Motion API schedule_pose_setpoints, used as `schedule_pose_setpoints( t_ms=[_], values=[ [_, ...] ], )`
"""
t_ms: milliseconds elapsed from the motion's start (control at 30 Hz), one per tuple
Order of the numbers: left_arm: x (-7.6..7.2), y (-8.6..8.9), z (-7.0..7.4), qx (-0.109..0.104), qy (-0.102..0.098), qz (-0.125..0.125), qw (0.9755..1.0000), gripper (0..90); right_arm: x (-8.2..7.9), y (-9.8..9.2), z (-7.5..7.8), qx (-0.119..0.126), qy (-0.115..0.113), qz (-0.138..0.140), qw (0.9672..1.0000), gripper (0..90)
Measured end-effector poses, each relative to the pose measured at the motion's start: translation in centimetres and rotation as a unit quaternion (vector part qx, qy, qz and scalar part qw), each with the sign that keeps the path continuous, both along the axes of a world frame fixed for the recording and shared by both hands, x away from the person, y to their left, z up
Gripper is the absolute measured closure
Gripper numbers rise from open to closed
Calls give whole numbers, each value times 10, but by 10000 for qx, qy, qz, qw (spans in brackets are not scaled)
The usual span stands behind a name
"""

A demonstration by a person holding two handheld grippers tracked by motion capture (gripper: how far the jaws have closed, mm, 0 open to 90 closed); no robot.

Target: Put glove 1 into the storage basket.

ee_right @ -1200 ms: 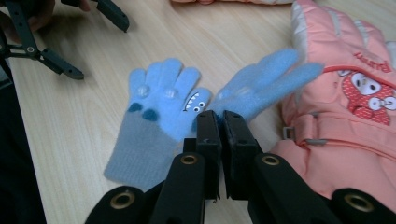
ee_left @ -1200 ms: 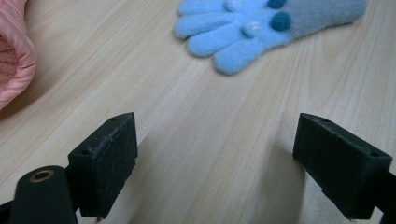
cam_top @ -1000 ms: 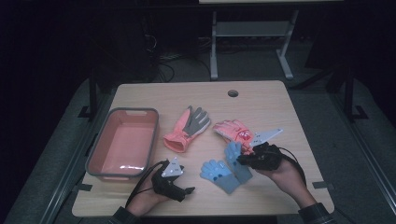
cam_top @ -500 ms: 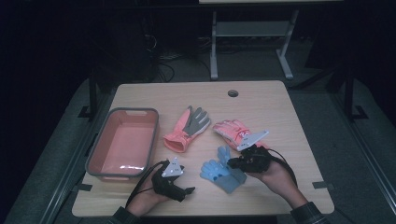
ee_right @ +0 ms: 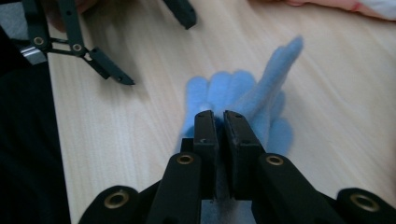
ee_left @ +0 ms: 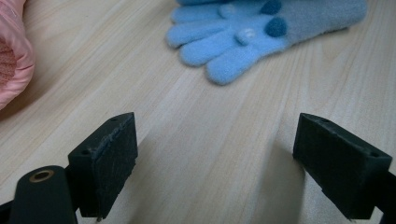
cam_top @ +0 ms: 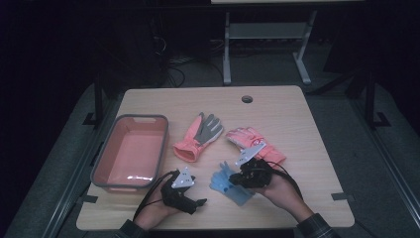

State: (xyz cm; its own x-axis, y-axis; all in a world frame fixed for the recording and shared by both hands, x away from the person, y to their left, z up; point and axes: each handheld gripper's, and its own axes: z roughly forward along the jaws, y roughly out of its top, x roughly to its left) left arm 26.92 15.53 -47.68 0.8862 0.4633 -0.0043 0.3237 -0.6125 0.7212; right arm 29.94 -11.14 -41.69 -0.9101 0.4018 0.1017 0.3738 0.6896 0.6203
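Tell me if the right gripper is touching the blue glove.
Touching: the right gripper view shows the right gripper with jaws pinched on the blue glove.

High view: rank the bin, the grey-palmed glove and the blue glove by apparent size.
1. Bin, clearly largest.
2. Grey-palmed glove.
3. Blue glove, smallest as seen, but the right gripper pinches and partly covers it, so its gap to the grey-palmed one is unsure.
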Motion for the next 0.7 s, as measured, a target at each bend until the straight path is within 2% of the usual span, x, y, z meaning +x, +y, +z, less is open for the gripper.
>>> schedule_pose_setpoints(
  t_ms=[67,167,267,367,467,567,600,700],
  values=[
    [0,0,0,-3,1,1,10000,131,-1,4,-2,-22,-17,168,9999,811],
    [0,0,0,-7,-1,1,10000,130,-3,8,-3,-1,-1,246,9997,754],
    [0,0,0,-21,24,14,10000,131,-5,7,0,96,32,160,9998,723],
    [0,0,0,-19,30,11,10000,130,-3,0,4,238,25,25,9997,791],
    [-1,-2,0,-11,17,105,9999,125,-1,-10,5,243,-66,-98,9996,875],
    [-2,-7,2,79,40,111,9999,132,1,-23,2,269,-51,-327,9991,896],
    [-2,-8,4,66,99,119,9999,177,2,-27,0,292,-23,-370,9989,897],
    [-1,-11,10,-9,354,165,9992,404,2,-39,-6,313,-97,-456,9984,897]
  ],
)
